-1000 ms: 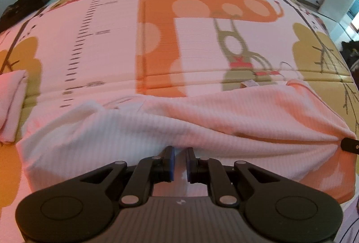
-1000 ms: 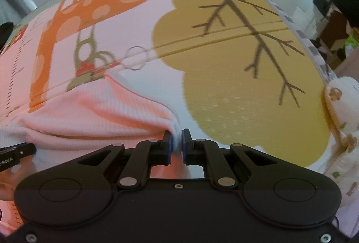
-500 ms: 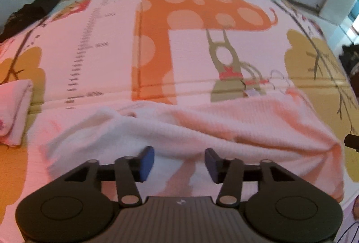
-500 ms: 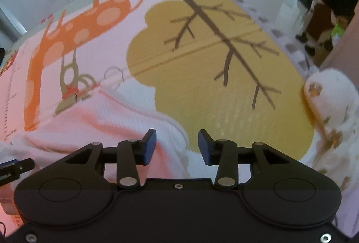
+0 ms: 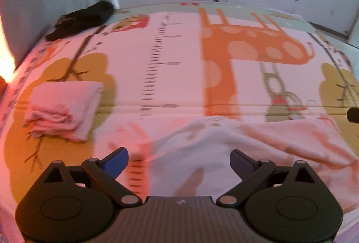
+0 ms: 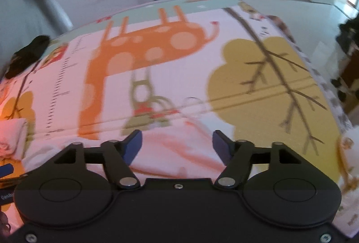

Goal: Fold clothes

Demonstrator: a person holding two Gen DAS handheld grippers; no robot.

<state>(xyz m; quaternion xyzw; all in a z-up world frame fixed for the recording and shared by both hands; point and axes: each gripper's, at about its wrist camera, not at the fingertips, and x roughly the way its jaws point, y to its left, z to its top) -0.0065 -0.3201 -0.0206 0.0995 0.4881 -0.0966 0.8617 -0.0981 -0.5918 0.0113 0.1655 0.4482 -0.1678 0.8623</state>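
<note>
A pale pink ribbed garment (image 5: 235,144) lies spread and wrinkled on the printed play mat (image 5: 175,58), just ahead of both grippers. My left gripper (image 5: 179,158) hovers above its near edge, open wide, nothing between the blue pads. In the right wrist view the same garment (image 6: 175,148) shows between and below the fingers of my right gripper (image 6: 177,144), which is also open and holds nothing. The mat (image 6: 157,52) stretches beyond it. The tip of the right gripper (image 5: 352,115) pokes in at the right edge of the left wrist view.
A folded pink cloth (image 5: 65,106) rests on the mat at the left, seen also as a folded cloth (image 6: 12,137) at the right view's left edge. Dark clothing (image 5: 80,18) lies at the far left corner. Beyond the mat's right side sit floor and dark objects (image 6: 347,45).
Both grippers let go of the pink garment and opened wide. Both then lifted and drew back, so more of the mat and the room now shows.
</note>
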